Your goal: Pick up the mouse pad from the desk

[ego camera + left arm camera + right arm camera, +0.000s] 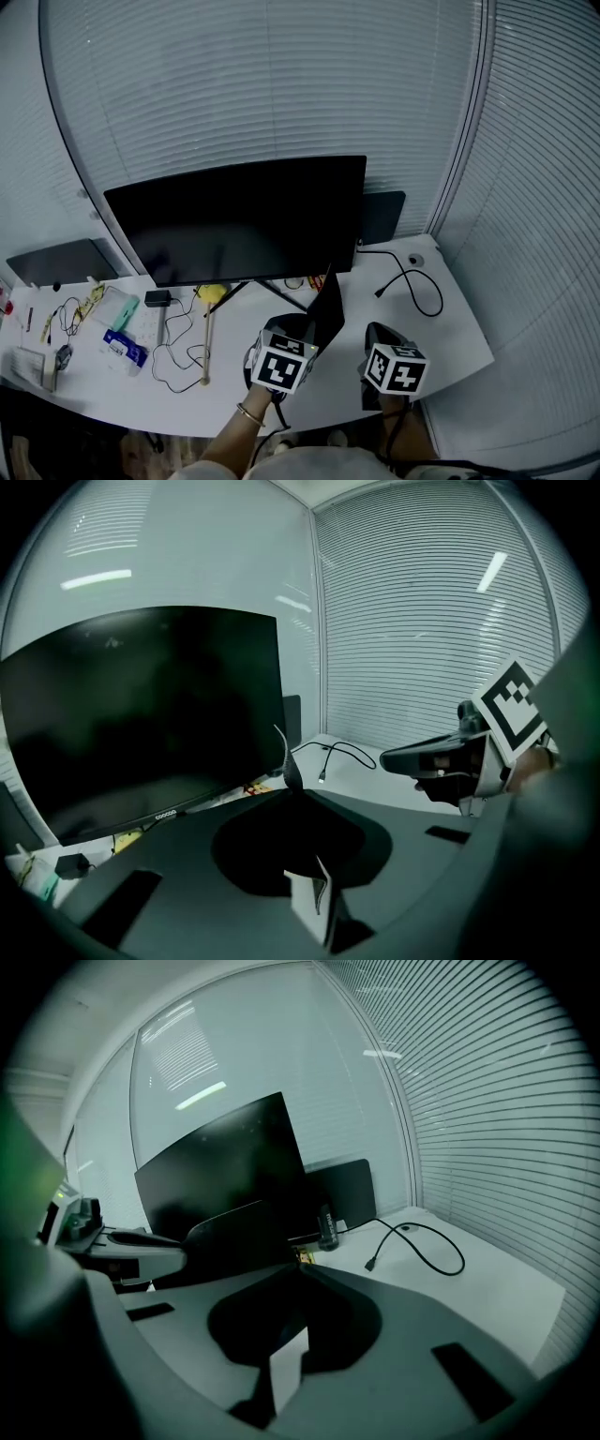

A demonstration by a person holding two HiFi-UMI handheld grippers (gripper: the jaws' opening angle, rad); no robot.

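Head view: pad (326, 302) is off the bench (441, 328), standing nearly on edge in the air just in front of the monitor (244, 220). Left gripper (292, 786) has it pinched by one edge, jaws nearly together on the thin sheet, and the rest rises free above the tips. Right gripper (300, 1262) has its jaws together with nothing between them. It sits just right of the pad, not touching as far as I can tell.

Risks, as a judgement: one narrow edge grip on a floppy sheet, so the pad could sag, twist or slip out on a quick swing. The free top edge is close to the monitor and could brush it. Cable (412, 286) lies well apart, so no snag is likely.
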